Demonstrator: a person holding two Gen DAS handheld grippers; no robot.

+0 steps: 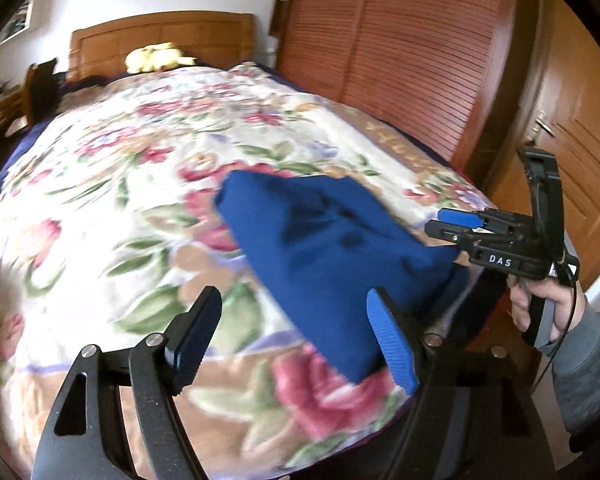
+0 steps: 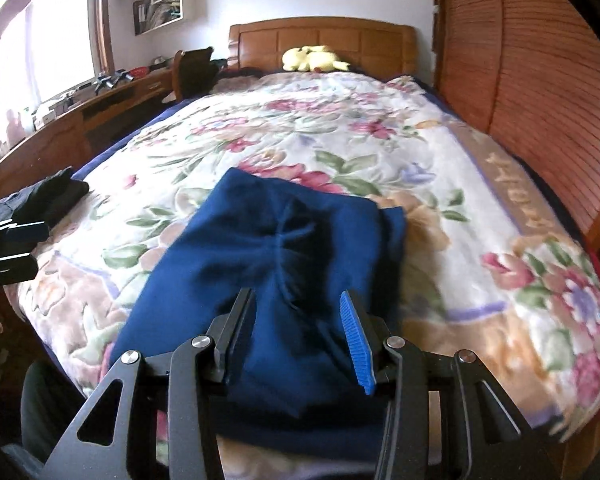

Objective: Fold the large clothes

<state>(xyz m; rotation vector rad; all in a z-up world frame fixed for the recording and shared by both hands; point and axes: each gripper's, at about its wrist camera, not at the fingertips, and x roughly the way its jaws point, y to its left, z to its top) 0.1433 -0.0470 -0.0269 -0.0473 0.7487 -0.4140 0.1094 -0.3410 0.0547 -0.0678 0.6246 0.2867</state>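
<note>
A folded dark blue garment (image 1: 324, 248) lies near the foot of the bed on the floral blanket (image 1: 120, 184). My left gripper (image 1: 296, 336) is open and empty just in front of the garment's near left edge. In the right wrist view the blue garment (image 2: 268, 256) lies straight ahead, and my right gripper (image 2: 300, 336) is open above its near end, holding nothing. The right gripper also shows in the left wrist view (image 1: 448, 222), at the garment's right corner, a hand on its handle. The left gripper shows at the left edge of the right wrist view (image 2: 16, 248).
The floral blanket (image 2: 340, 140) covers the bed up to a wooden headboard (image 2: 324, 40) with a yellow plush toy (image 2: 312, 58). A slatted wooden wardrobe (image 2: 540, 80) flanks the right side. A dark clothes pile (image 2: 56, 196) lies at the left edge, beside a wooden desk (image 2: 80, 116).
</note>
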